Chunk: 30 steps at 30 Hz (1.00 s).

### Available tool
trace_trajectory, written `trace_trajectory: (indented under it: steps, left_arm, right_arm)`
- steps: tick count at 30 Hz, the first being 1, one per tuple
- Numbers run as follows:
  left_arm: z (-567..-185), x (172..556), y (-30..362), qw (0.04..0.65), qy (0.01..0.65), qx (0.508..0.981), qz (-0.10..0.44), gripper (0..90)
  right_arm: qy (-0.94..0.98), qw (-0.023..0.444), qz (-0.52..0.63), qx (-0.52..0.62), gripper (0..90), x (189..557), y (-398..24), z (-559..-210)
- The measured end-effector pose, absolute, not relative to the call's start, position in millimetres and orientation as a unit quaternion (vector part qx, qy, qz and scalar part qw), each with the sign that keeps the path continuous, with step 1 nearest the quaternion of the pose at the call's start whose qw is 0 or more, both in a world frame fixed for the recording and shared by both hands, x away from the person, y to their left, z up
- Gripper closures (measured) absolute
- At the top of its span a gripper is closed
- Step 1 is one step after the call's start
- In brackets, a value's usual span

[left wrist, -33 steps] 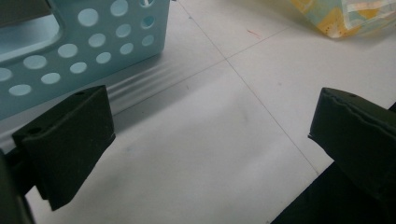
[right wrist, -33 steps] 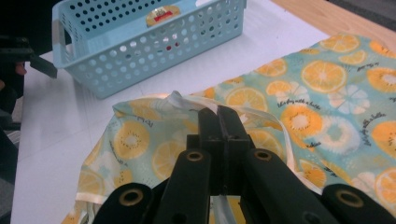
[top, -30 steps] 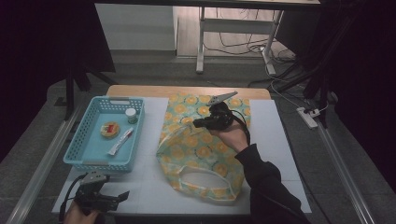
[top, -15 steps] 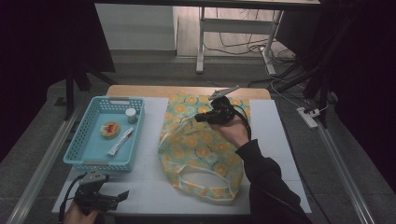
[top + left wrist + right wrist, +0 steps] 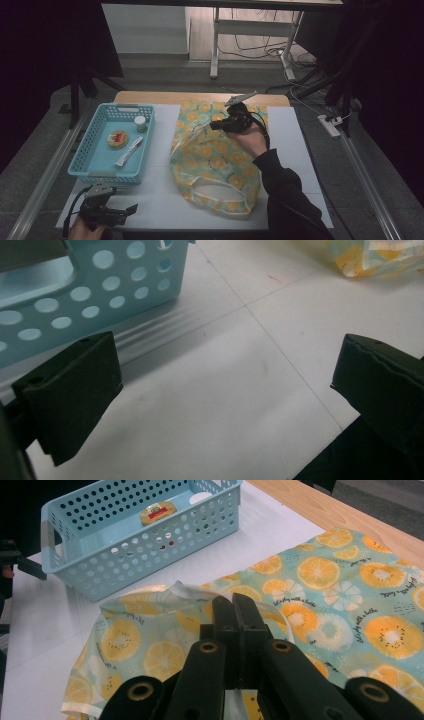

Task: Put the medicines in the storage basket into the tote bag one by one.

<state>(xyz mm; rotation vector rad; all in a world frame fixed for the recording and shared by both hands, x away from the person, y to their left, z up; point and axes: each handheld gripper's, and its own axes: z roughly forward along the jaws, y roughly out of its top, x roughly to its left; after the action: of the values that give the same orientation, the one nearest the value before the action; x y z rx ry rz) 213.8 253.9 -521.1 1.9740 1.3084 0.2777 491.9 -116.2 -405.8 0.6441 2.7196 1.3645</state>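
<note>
A fabric bag (image 5: pixel 215 162) printed with orange citrus slices lies flat on the white table, its open mouth toward the near edge. My right gripper (image 5: pixel 217 125) hovers over the bag's far half, pointing left. In the right gripper view the jaws (image 5: pixel 232 600) are pressed together, and a pale strap (image 5: pixel 175 589) of the bag (image 5: pixel 325 580) arcs up to their tips, so they look shut on it. My left gripper (image 5: pixel 131 210) rests low at the table's front left corner. Its jaws (image 5: pixel 225 370) stand wide apart over bare table.
A light blue perforated basket (image 5: pixel 95 150) stands left of the bag, holding a small round tin (image 5: pixel 118 138), a white jar (image 5: pixel 140 123) and a tube (image 5: pixel 128 151). Its wall (image 5: pixel 100 290) is close ahead of the left gripper. A wooden strip (image 5: pixel 150 97) edges the table's far side.
My right gripper has shifted slightly toward the far side, taking the pinched strap with it. The left gripper has stayed put.
</note>
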Motion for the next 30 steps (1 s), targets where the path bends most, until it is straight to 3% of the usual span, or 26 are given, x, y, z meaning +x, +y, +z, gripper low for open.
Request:
trace_trajectory:
  steps: [30]
  left_arm:
    - [-512.3,213.6,271.2,0.401,0.511,0.754,0.094,0.0]
  right_arm:
    - [0.873,0.009,0.447,0.195,90.0,490.6,-117.7,-409.1]
